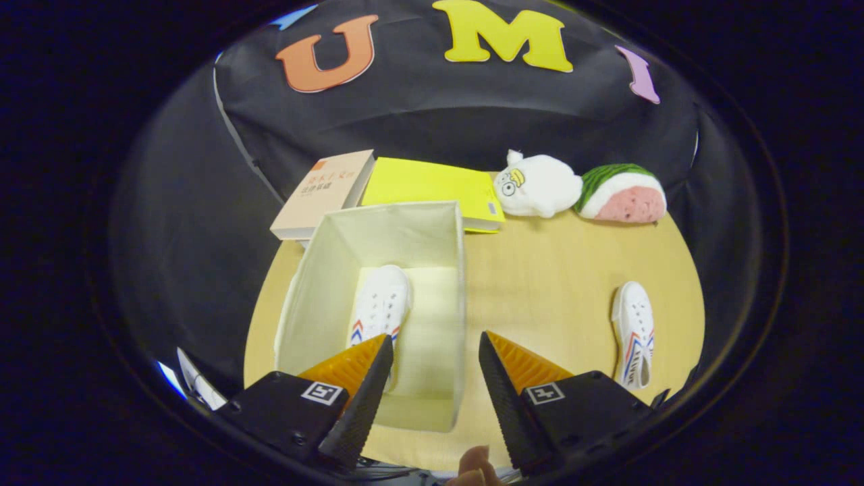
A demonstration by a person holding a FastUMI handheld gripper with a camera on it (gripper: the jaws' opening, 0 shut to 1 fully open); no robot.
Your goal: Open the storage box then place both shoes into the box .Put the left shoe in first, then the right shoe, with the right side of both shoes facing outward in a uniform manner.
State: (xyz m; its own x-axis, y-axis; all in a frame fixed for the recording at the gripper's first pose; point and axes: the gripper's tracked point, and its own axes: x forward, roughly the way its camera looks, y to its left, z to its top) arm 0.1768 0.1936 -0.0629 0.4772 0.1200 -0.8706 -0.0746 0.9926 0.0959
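Storage box (pixel 378 270) open, one shoe (pixel 380 307) lying inside; my gripper (pixel 435 354) hovers above its near wall, fingers spread and empty. I judge the next step: fetch the second shoe (pixel 634 334), right on the worktop (pixel 540 283)

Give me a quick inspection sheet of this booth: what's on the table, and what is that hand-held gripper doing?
Surface: round wooden table, tidy.
Job's things: open storage box with one white shoe inside; second shoe lies on the table, right of the box.
Clutter: tan book, yellow book, white plush toy, watermelon plush, all beyond the box.
Grippers: hand-held gripper open, holding nothing, hovering over the box's near wall.
Cables: nothing seen.
Surroundings: black cloth wall; fingertip below the gripper.
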